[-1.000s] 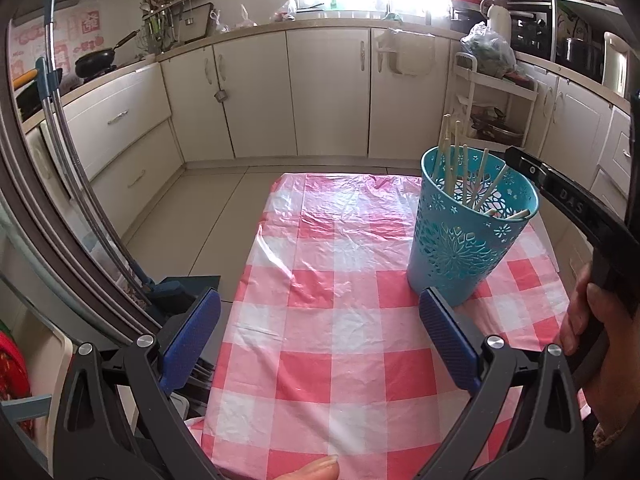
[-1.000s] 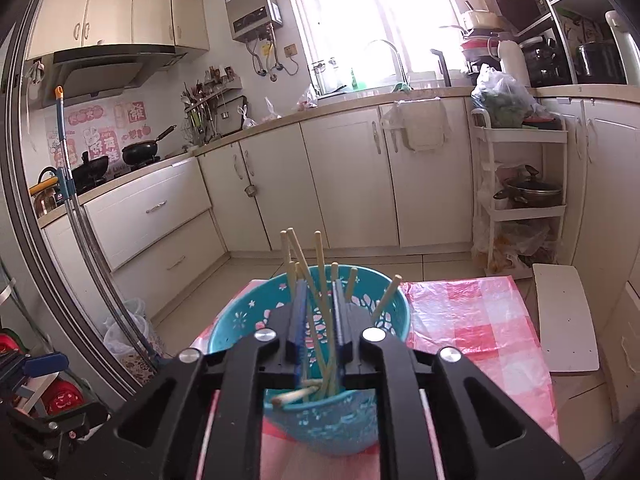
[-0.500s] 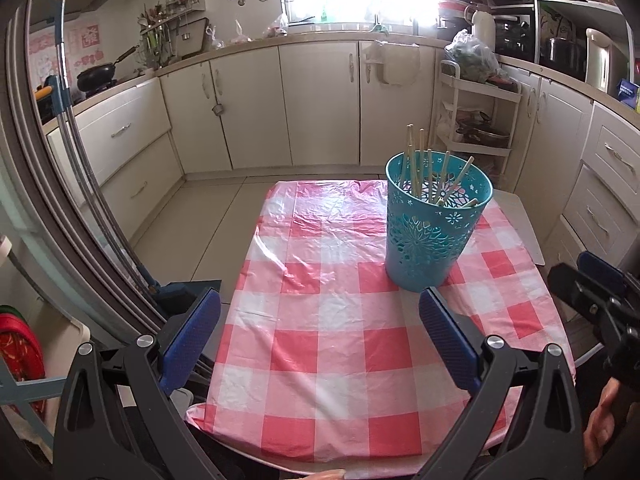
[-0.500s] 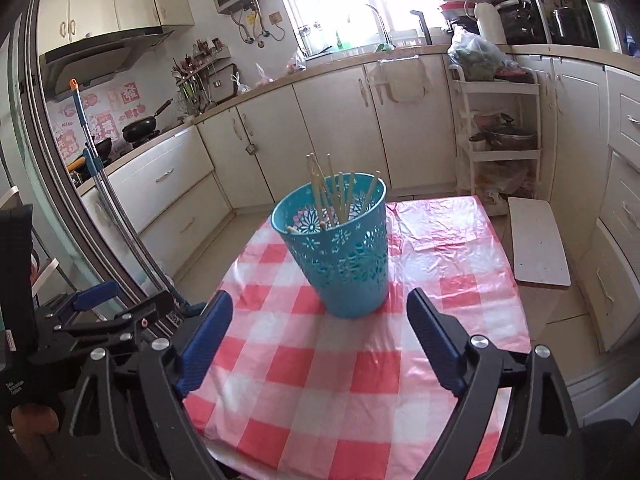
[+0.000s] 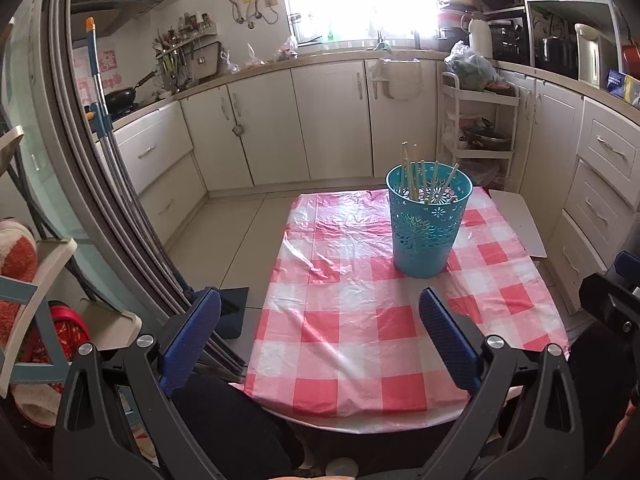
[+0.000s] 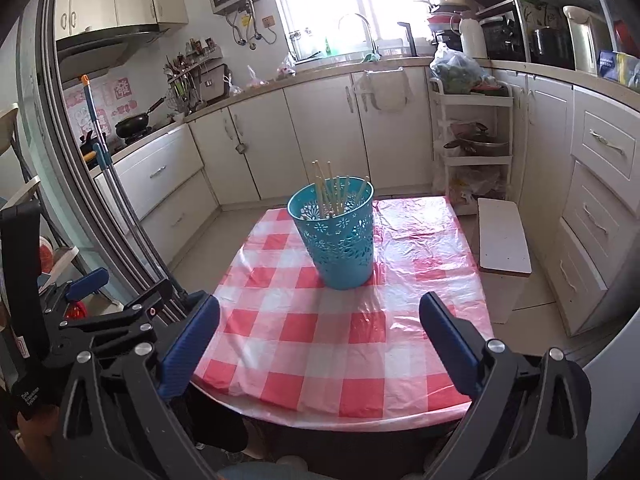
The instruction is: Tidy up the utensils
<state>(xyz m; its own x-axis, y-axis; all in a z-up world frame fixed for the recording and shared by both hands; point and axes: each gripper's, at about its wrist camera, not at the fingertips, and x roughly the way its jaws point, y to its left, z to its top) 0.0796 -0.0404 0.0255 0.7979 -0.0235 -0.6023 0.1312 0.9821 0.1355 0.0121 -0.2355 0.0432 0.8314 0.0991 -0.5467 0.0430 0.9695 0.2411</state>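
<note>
A teal cut-out basket (image 5: pixel 426 232) stands upright on the far part of the red-and-white checked tablecloth (image 5: pixel 360 340), with several wooden chopsticks (image 5: pixel 416 176) standing in it. My left gripper (image 5: pixel 320 304) hangs open over the near table edge, well short of the basket, with nothing between its blue pads. My right gripper (image 6: pixel 320 308) is also back at the near edge; its jaws are opening and stand wide, nothing between them. The basket (image 6: pixel 336 240) and its chopsticks (image 6: pixel 332 190) are ahead of it, apart from the fingers.
A white stool (image 6: pixel 504 240) stands close to the table's right side. Mop handles (image 5: pixel 120 184) lean at the left by a door frame. A white trolley rack (image 5: pixel 480 120) and cabinets line the far walls. Dark-clothed legs sit under the near table edge.
Both grippers have drawn back from the basket toward the near table edge and risen. The right jaws, nearly together around chopsticks over the basket, have spread wide; the chopsticks stay in the basket.
</note>
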